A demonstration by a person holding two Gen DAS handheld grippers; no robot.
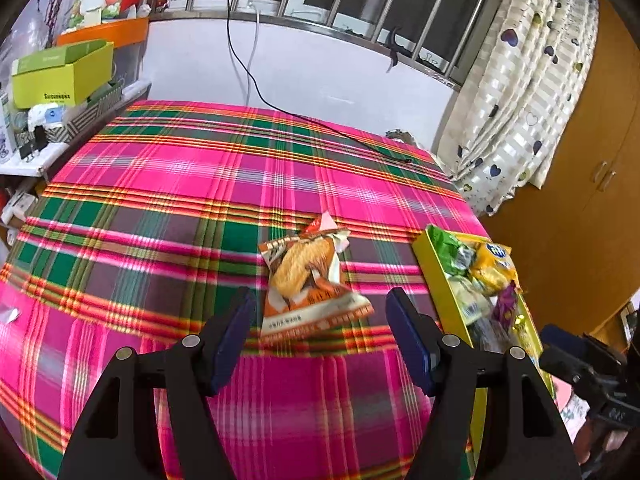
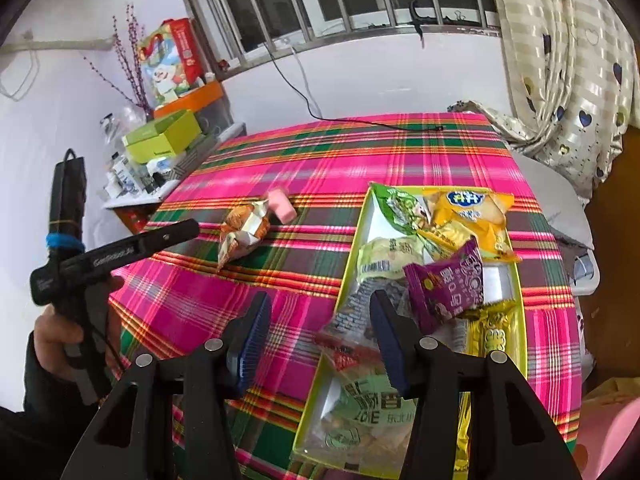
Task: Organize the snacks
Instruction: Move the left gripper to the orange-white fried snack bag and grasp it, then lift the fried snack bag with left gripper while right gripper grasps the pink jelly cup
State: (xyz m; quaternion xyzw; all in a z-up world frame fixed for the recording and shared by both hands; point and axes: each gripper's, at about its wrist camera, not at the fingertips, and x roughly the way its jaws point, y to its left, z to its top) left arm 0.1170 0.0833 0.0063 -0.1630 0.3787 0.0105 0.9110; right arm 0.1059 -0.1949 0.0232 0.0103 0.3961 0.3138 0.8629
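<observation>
An orange biscuit packet (image 1: 308, 276) lies on the plaid tablecloth (image 1: 168, 184), with a small pink packet (image 2: 282, 204) just behind it. My left gripper (image 1: 318, 304) stands wide open right in front of the biscuit packet, pads clear of it. In the right wrist view a hand holds the left gripper (image 2: 188, 230) at the left. A yellow tray (image 2: 348, 264) at the right holds several snacks, among them a purple packet (image 2: 444, 288) and a yellow packet (image 2: 468, 216). My right gripper (image 2: 320, 308) hovers open over the tray's left rim, above a clear packet (image 2: 352, 328), gripping nothing.
A black cable (image 1: 360, 136) trails across the far side of the cloth. A cluttered side shelf with a green box (image 1: 60, 76) stands at the far left. A curtain (image 1: 520, 100) and wooden cabinet (image 1: 592, 200) are to the right.
</observation>
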